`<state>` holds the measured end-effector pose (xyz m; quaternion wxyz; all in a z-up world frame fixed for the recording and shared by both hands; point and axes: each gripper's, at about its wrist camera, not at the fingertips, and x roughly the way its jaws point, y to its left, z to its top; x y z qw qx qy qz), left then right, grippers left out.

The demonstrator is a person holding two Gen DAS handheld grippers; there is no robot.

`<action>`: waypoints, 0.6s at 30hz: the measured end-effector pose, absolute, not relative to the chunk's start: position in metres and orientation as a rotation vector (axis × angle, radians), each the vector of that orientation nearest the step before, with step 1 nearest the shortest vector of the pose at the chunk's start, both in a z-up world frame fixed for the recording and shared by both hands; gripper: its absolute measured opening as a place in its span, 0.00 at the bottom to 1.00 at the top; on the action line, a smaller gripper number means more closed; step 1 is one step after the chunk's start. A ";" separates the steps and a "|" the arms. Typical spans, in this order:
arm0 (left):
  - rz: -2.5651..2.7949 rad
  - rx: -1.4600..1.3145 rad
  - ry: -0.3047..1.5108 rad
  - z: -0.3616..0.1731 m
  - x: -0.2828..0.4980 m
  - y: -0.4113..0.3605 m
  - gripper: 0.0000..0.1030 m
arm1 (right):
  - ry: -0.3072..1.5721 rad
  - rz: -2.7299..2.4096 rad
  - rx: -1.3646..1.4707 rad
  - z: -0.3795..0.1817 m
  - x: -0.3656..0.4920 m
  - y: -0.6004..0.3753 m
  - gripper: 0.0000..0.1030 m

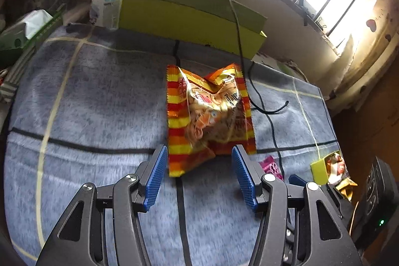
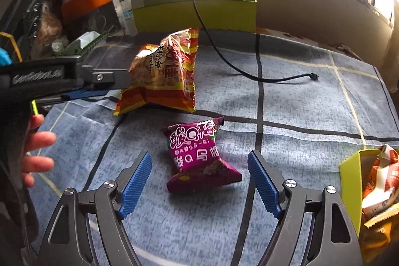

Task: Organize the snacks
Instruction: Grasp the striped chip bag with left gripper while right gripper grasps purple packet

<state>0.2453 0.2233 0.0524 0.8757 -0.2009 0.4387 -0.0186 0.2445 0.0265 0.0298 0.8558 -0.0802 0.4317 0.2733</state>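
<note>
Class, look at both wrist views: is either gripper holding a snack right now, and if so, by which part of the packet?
Neither. The left gripper is open at the near edge of the striped shrimp-cracker bag, not closed on it. The right gripper is open around the purple packet.

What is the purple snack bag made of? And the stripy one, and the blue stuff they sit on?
The small purple snack packet looks like thin glossy plastic film: it shines and creases. The red-and-yellow striped crinkly snack bag seems the same, with crimped zigzag edges and bright glare. The blue-grey fuzzy cloth with grid lines looks like soft matte fabric, perhaps fleece; it has a nap and shows folds.
</note>
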 end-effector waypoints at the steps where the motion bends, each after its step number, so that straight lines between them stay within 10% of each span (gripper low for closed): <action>1: -0.024 -0.421 0.918 0.051 0.250 0.226 0.53 | 0.908 0.578 -0.171 0.029 0.246 0.028 0.77; 18: -0.116 -0.571 0.928 0.031 0.297 0.231 0.65 | 0.925 0.564 -0.194 0.013 0.263 0.036 0.78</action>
